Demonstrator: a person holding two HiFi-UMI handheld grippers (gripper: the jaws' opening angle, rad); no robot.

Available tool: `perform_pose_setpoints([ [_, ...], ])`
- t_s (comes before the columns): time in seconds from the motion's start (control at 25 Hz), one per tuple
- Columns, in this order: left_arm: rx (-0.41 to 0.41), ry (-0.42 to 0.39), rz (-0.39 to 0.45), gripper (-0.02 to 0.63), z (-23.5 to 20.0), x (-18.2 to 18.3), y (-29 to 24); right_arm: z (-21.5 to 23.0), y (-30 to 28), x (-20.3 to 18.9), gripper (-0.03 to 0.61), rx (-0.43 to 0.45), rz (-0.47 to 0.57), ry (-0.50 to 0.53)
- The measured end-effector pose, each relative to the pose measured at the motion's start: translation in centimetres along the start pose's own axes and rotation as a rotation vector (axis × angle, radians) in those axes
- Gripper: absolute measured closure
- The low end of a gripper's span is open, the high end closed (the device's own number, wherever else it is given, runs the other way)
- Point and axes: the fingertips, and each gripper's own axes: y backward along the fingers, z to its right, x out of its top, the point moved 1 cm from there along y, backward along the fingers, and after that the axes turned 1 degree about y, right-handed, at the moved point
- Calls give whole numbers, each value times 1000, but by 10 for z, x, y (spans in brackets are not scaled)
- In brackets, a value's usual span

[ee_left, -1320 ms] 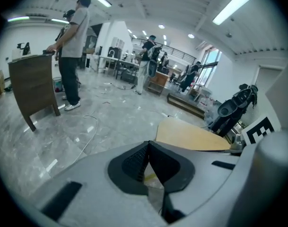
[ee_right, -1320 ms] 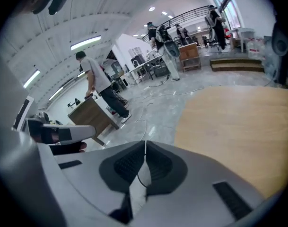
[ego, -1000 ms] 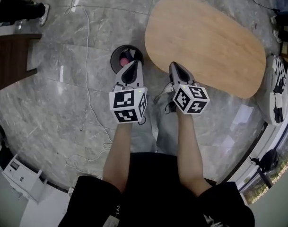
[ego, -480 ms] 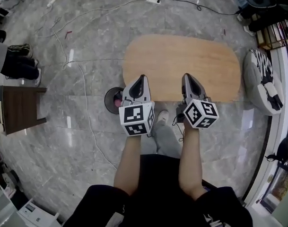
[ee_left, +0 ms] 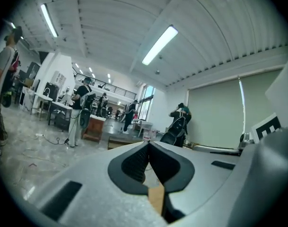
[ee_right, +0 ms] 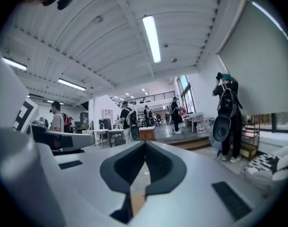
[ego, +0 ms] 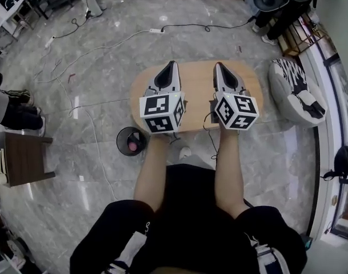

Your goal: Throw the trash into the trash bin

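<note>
Lying in the trash bin back-left of the closed, empty left tongs and right tongs, a pink scrap looks light, soft, pinchable anywhere.

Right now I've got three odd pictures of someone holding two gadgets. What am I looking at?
A person holds a hand tool with two jaws in each hand: the left gripper and the right gripper. The patterned cubes belong to them. One picture comes from a camera on the person's head, looking down. The other two come from cameras riding on each gripper, looking along its jaws. Both pairs of jaws are closed on nothing. Beneath them is an oval wooden table, bare where it shows. On the floor beside it stands a black trash bin with something pink inside.
</note>
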Motion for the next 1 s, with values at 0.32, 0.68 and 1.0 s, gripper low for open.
perform_pose_setpoints([
  [0.32,-47,-67,99,612,43,45,-18,17,2,55,568,31,93,110],
  [0.68,-24,-115,134,612,54,59,-25,28,-3,65,568,62,125,116],
  [1.0,-44,-83,146,612,71,60,-41,48,-7,67,568,78,137,95],
])
